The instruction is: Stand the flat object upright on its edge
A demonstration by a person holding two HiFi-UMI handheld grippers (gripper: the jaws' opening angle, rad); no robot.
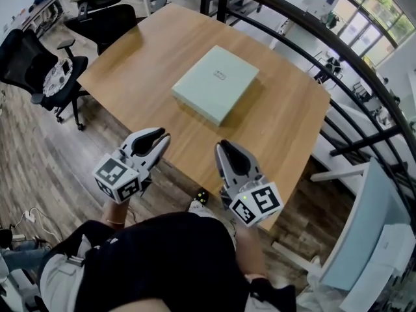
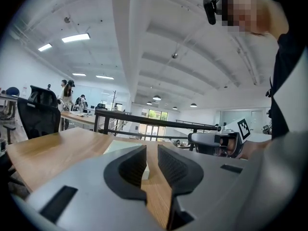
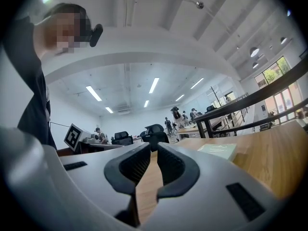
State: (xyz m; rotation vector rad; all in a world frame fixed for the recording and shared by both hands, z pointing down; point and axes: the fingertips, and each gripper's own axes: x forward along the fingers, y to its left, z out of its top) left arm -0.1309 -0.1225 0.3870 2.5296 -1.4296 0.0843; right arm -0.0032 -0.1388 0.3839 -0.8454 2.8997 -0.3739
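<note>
The pale green flat square box (image 1: 216, 83) is lying face-down-flat in the upper middle of the head view, on the light brown wooden table (image 1: 286, 122), well apart from both tools; nothing is touching it; it is not yet standing on an edge.

The left gripper (image 1: 159, 136) is hovering at the lower left, over the table's near edge, its jaws drawn almost together with only a slit showing and nothing between them; the right gripper (image 1: 225, 148) is hovering at the lower centre, just over the near edge, its jaws clenched together and likewise empty.

Judging from this, the risks are lying ahead. With both pairs of jaws closed, neither can be pinching the box, so a nudge at one side is likely to be sliding it over the smooth wood toward the far edge by the black railing (image 1: 325, 38) rather than tipping it. Once raised, the thin edge is offering little footing; letting go too early, or off vertical, is likely to be dropping it flat again.
</note>
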